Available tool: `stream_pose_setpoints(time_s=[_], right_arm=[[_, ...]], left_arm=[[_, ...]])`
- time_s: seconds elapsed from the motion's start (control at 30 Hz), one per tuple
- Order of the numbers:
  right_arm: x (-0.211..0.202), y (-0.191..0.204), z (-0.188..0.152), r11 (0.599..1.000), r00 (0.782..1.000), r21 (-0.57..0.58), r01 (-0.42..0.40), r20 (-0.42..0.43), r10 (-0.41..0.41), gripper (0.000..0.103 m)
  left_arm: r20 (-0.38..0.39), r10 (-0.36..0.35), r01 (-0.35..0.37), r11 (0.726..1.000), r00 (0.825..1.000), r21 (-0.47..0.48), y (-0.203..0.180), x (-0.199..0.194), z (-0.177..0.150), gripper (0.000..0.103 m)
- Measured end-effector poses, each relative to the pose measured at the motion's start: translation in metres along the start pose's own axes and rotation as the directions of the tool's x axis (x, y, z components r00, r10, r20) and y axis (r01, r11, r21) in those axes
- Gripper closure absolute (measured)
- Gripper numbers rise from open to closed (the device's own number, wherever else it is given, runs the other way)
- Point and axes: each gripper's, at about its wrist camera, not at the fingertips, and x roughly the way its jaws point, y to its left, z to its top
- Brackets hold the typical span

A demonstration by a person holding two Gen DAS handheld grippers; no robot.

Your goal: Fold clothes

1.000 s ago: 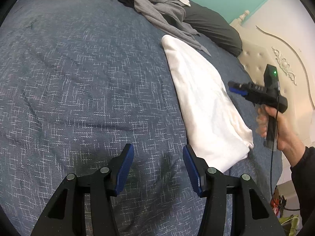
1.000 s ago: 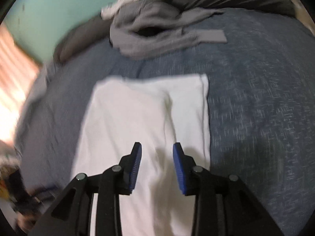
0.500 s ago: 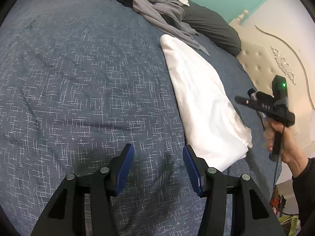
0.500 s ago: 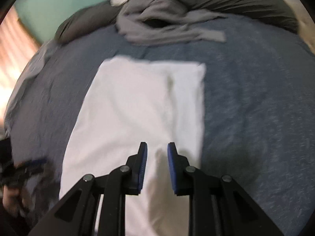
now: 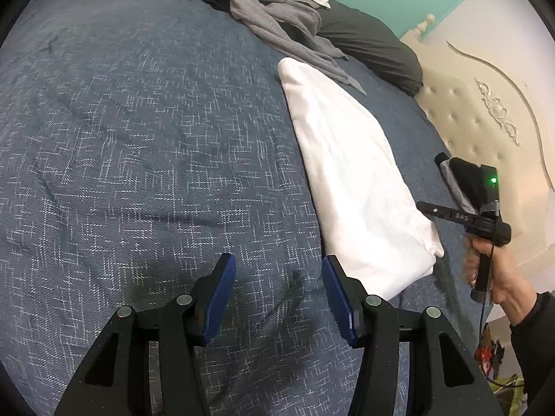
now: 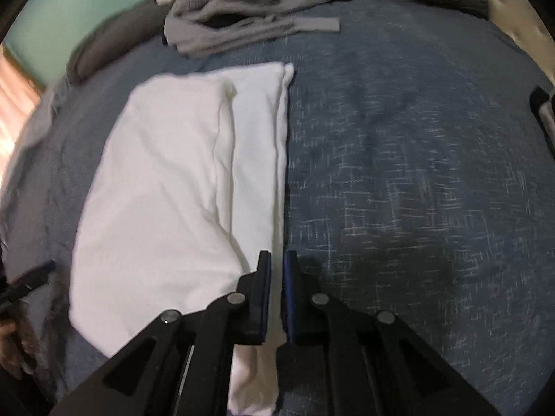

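Note:
A white garment (image 5: 353,187) lies folded into a long strip on the blue bedspread (image 5: 138,138). In the right wrist view the white garment (image 6: 166,190) fills the left half, its straight edge running down to my right gripper (image 6: 276,256). The jaws of that gripper are closing and stand almost together, just above this edge, with no cloth pinched between them. From the left wrist view the right gripper (image 5: 421,205) hovers over the garment's near right end, held by a hand (image 5: 499,274). My left gripper (image 5: 279,263) is open and empty over bare bedspread, left of the garment.
A crumpled grey garment (image 5: 277,10) and some white cloth lie at the far end of the bed by dark pillows (image 5: 374,48). A cream padded headboard (image 5: 468,114) stands along the right. The grey garment (image 6: 242,27) is beyond the white one.
The right gripper's jaws have narrowed from well apart to almost together. It has shifted from over the middle of the white garment to its straight edge. The left gripper has not moved.

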Motion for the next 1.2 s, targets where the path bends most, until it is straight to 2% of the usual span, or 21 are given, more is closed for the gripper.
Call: stream_pose_setpoints(time_s=[0.07, 0.13, 0.23, 0.3, 0.4, 0.47, 0.6, 0.7, 0.73, 0.8, 0.83, 0.9, 1.13, 1.17, 1.2], right_arm=[[-0.014, 0.001, -0.003, 0.998, 0.997, 0.009, -0.065, 0.039, 0.064, 0.095], [-0.022, 0.011, -0.007, 0.994, 0.994, -0.034, -0.100, 0.043, 0.101, 0.095], [-0.013, 0.026, -0.014, 0.989, 0.994, -0.106, -0.104, -0.039, 0.100, 0.095], [-0.003, 0.025, -0.020, 0.991, 0.994, -0.118, -0.062, -0.094, 0.051, 0.095], [0.007, 0.010, -0.028, 0.996, 0.991, -0.088, -0.007, -0.131, -0.005, 0.096], [0.005, -0.001, -0.032, 0.999, 0.992, -0.045, 0.014, -0.125, -0.020, 0.096], [-0.016, -0.005, -0.037, 0.999, 0.998, -0.001, -0.036, -0.060, 0.036, 0.096], [-0.022, 0.001, -0.041, 0.998, 0.996, 0.000, -0.056, -0.062, 0.056, 0.094], [-0.022, 0.001, -0.043, 0.998, 0.996, 0.003, -0.056, -0.071, 0.056, 0.093], [-0.020, -0.001, -0.048, 0.998, 0.994, 0.017, -0.058, -0.095, 0.060, 0.076], [-0.019, -0.004, -0.052, 0.998, 0.992, 0.032, -0.060, -0.106, 0.063, 0.075], [-0.017, -0.009, -0.059, 0.996, 0.989, 0.062, -0.071, -0.123, 0.078, 0.075], [-0.014, -0.021, -0.075, 0.986, 0.984, 0.126, -0.110, -0.127, 0.126, 0.075], [-0.014, -0.022, -0.076, 0.984, 0.983, 0.136, -0.118, -0.121, 0.135, 0.077], [-0.013, -0.024, -0.078, 0.981, 0.983, 0.146, -0.130, -0.114, 0.147, 0.086]], left_arm=[[0.000, 0.000, 0.000, 1.000, 1.000, 0.001, 0.000, 0.000, 0.000, 0.047], [-0.002, -0.001, 0.001, 1.000, 1.000, 0.002, -0.001, 0.000, -0.001, 0.047], [-0.007, -0.001, 0.001, 1.000, 1.000, 0.008, -0.003, 0.001, -0.002, 0.047], [-0.009, -0.001, 0.002, 1.000, 1.000, 0.015, -0.005, 0.002, -0.003, 0.047], [-0.009, -0.004, 0.004, 1.000, 1.000, 0.019, -0.007, 0.001, -0.004, 0.047], [-0.009, -0.005, 0.005, 1.000, 1.000, 0.021, -0.007, 0.001, -0.004, 0.047], [-0.011, -0.005, 0.005, 1.000, 1.000, 0.020, -0.007, 0.002, -0.003, 0.047], [-0.021, -0.008, 0.009, 1.000, 1.000, 0.025, -0.010, 0.005, -0.003, 0.047], [-0.026, -0.010, 0.011, 1.000, 1.000, 0.028, -0.011, 0.007, -0.004, 0.047], [-0.038, -0.019, 0.020, 0.999, 0.999, 0.039, -0.016, 0.010, -0.005, 0.047], [-0.045, -0.024, 0.026, 0.999, 0.999, 0.046, -0.019, 0.011, -0.006, 0.046], [-0.059, -0.028, 0.032, 0.997, 0.998, 0.068, -0.027, 0.015, -0.009, 0.038], [-0.122, -0.016, 0.032, 0.991, 0.992, 0.129, -0.050, 0.041, -0.024, 0.038], [-0.126, -0.009, 0.026, 0.990, 0.992, 0.136, -0.053, 0.045, -0.026, 0.038], [-0.126, -0.002, 0.021, 0.989, 0.992, 0.146, -0.055, 0.047, -0.027, 0.038]])
